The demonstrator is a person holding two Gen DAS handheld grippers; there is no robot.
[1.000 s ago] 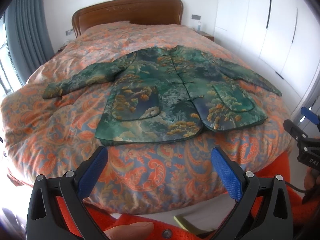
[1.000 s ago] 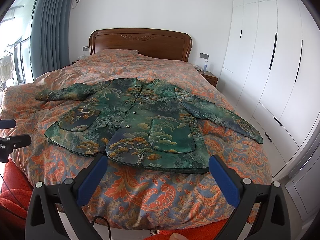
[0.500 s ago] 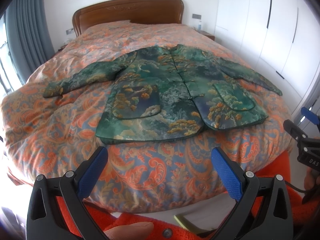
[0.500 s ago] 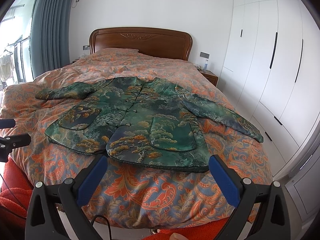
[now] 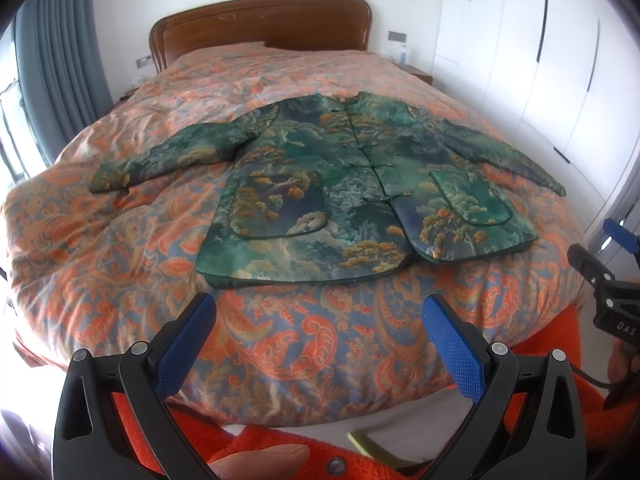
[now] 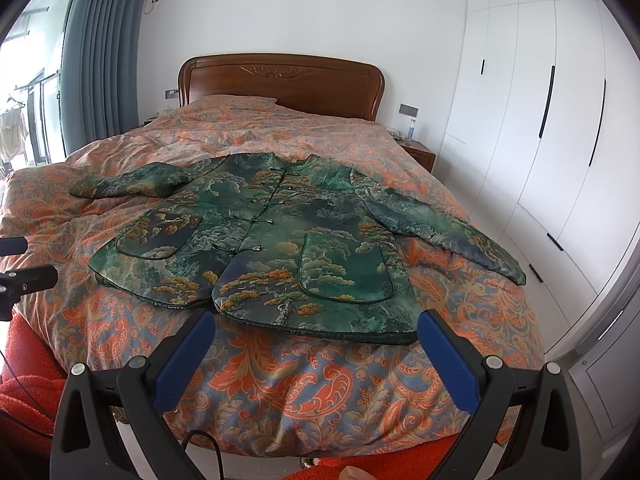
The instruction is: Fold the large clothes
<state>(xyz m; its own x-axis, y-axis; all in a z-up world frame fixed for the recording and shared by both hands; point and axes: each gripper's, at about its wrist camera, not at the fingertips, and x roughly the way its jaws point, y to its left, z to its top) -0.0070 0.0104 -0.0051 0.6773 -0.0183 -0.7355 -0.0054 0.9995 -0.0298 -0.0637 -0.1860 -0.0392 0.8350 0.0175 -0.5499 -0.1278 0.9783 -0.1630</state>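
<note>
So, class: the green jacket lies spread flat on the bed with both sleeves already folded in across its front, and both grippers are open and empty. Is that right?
Not quite. On the jacket both sleeves lie stretched out to the sides on the bed, not folded in; the right wrist view shows it. The rest holds: the left gripper and right gripper are open and empty.

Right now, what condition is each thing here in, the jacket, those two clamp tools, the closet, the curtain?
Jacket: spread flat on the bed, front buttoned, both sleeves out, unfolded.
Left gripper: open, empty, short of the hem.
Right gripper: open, empty, at the hem, not gripping.
Bed: made, quilt on top.
Wardrobe: doors shut.
Curtain: drawn aside.
</note>
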